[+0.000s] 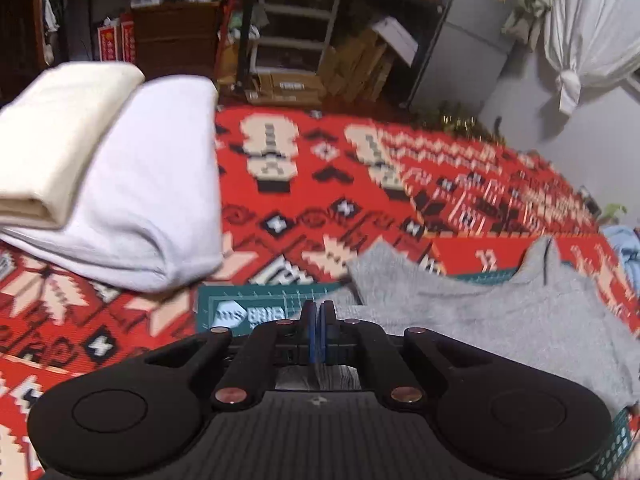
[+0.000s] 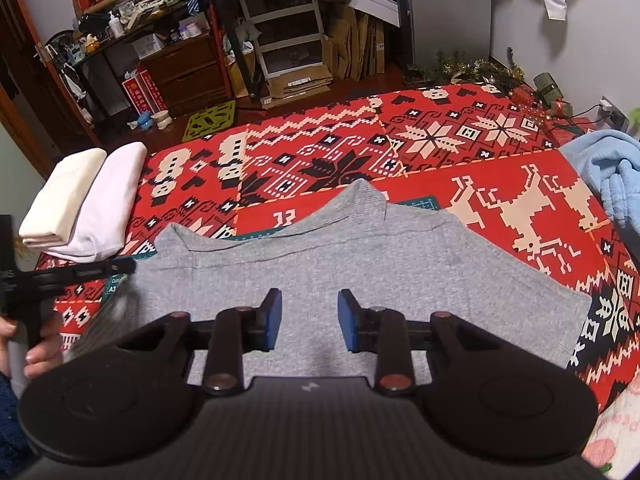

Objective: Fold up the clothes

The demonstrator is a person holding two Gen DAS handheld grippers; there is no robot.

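Observation:
A grey shirt (image 2: 360, 264) lies spread flat on a red patterned blanket (image 2: 500, 208), over a green cutting mat (image 1: 248, 312). My left gripper (image 1: 317, 312) is shut, and a fold of grey cloth (image 1: 320, 380) from the shirt's left edge shows between its fingers. The right wrist view shows that gripper (image 2: 124, 266) at the shirt's left side, with blurred grey cloth (image 2: 104, 320) raised beneath it. My right gripper (image 2: 310, 316) is open, just above the shirt's near middle, with nothing between its blue pads (image 2: 274, 316).
A folded cream garment (image 2: 60, 200) and a folded white one (image 2: 108, 208) lie side by side at the blanket's left. A light blue blanket (image 2: 612, 176) is bunched at the right edge. A person's hand (image 2: 40, 344) holds the left gripper. Shelves and boxes stand beyond.

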